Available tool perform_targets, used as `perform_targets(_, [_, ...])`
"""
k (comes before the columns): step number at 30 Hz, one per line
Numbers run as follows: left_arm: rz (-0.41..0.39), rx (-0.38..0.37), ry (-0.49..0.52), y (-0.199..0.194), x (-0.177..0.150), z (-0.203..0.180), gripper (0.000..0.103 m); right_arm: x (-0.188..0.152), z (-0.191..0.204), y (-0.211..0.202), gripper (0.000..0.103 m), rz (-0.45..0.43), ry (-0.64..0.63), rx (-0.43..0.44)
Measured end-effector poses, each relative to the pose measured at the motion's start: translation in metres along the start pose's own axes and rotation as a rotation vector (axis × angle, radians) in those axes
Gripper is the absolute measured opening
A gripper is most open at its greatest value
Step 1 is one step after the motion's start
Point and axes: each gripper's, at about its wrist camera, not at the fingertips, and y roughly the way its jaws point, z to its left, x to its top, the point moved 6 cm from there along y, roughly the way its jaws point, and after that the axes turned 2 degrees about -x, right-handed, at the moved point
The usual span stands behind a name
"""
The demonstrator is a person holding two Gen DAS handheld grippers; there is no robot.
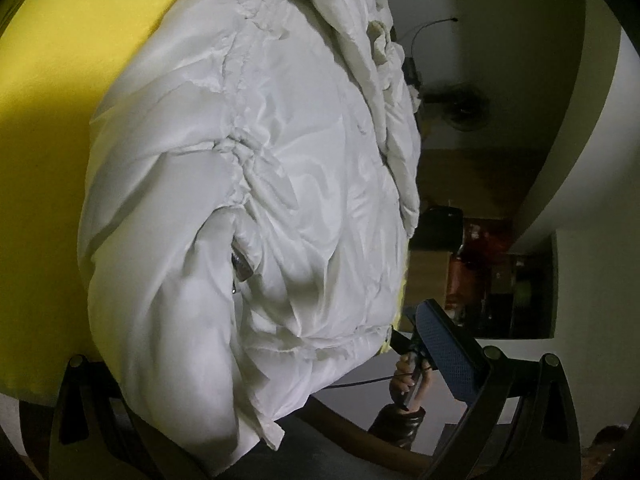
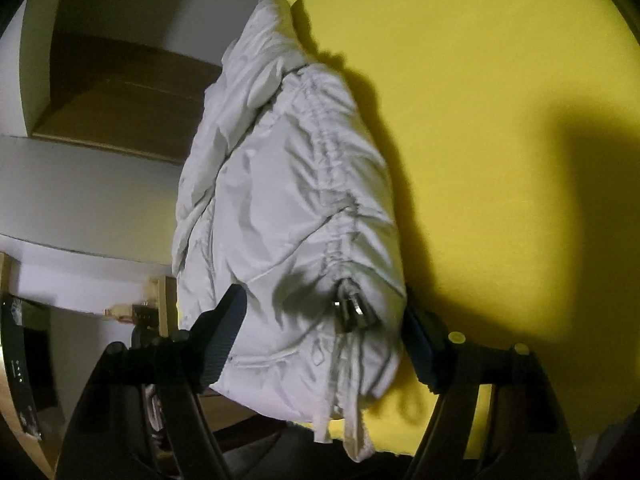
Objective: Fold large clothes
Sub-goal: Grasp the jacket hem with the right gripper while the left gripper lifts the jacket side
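Bunched white puffer jacket (image 2: 288,208) with ruched drawstring seam, on yellow surface (image 2: 500,100).

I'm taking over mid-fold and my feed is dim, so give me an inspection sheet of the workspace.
Surface: yellow sheet under the garment, with shadows across it.
Job's things: white padded jacket, bunched and creased; metal toggle with drawstring hanging at its near end.
Clutter: nothing seen.
Grippers: right gripper has its jaws on either side of the jacket's end, closed on it; left gripper has jacket cloth between its fingers, grip unclear.
Cables: thin dark cable by the other gripper's handle; wall wire.
Surroundings: wall fan, shelves, dim room.
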Motion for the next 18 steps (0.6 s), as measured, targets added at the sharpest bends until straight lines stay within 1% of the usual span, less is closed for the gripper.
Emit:
perform_targets(2, [0.006, -0.004, 0.007, -0.002, 0.0, -0.001, 0.099, 0.001, 0.004, 0.001, 0.075, 0.0, -0.007, 0.007])
perform_targets(3, [0.007, -0.009, 0.01, -0.004, 0.001, -0.001, 0.099, 0.0, 0.006, 0.002, 0.075, 0.004, -0.006, 0.024])
perform_targets(4, [0.008, -0.01, 0.008, -0.006, 0.001, -0.001, 0.097, 0.0, 0.008, 0.003, 0.071, 0.005, -0.004, 0.036])
perform_targets(5, [0.006, -0.016, 0.006, -0.008, 0.002, -0.003, 0.096, 0.0, 0.008, 0.003, 0.066, 0.004, -0.002, 0.03])
perform_targets(6, [0.005, -0.021, 0.009, -0.008, 0.003, -0.005, 0.095, 0.0, 0.009, 0.004, 0.064, 0.007, -0.005, 0.022])
perform_targets(8, [0.011, -0.007, 0.024, -0.006, 0.005, -0.006, 0.091, -0.001, 0.009, 0.005, 0.056, 0.017, -0.021, 0.006])
perform_targets(9, [0.016, 0.007, 0.029, -0.004, 0.006, -0.005, 0.088, -0.001, 0.007, 0.008, 0.053, 0.018, -0.019, -0.017])
perform_targets(10, [0.021, 0.019, 0.03, -0.003, 0.006, -0.003, 0.078, 0.0, 0.005, 0.01, 0.044, 0.026, -0.016, -0.03])
perform_targets(11, [0.027, 0.04, 0.026, -0.001, 0.006, 0.001, 0.062, 0.0, 0.003, 0.013, 0.03, 0.03, -0.014, -0.039])
perform_targets(12, [0.027, 0.066, 0.02, 0.0, 0.008, 0.005, 0.053, 0.001, 0.001, 0.013, 0.025, 0.023, -0.001, -0.034])
perform_targets(13, [0.025, 0.084, 0.016, 0.001, 0.009, 0.008, 0.035, 0.002, 0.001, 0.014, 0.021, 0.023, 0.006, -0.019])
perform_targets(14, [0.023, 0.096, 0.012, 0.001, 0.009, 0.012, 0.025, 0.001, 0.001, 0.013, 0.018, 0.019, 0.001, -0.018])
perform_targets(16, [0.017, 0.088, 0.014, 0.0, 0.008, 0.014, 0.017, 0.0, 0.006, 0.011, 0.015, 0.003, -0.025, -0.027])
perform_targets(18, [0.014, 0.082, 0.025, -0.003, 0.006, 0.013, 0.013, 0.0, 0.01, 0.008, 0.013, -0.012, -0.041, -0.031])
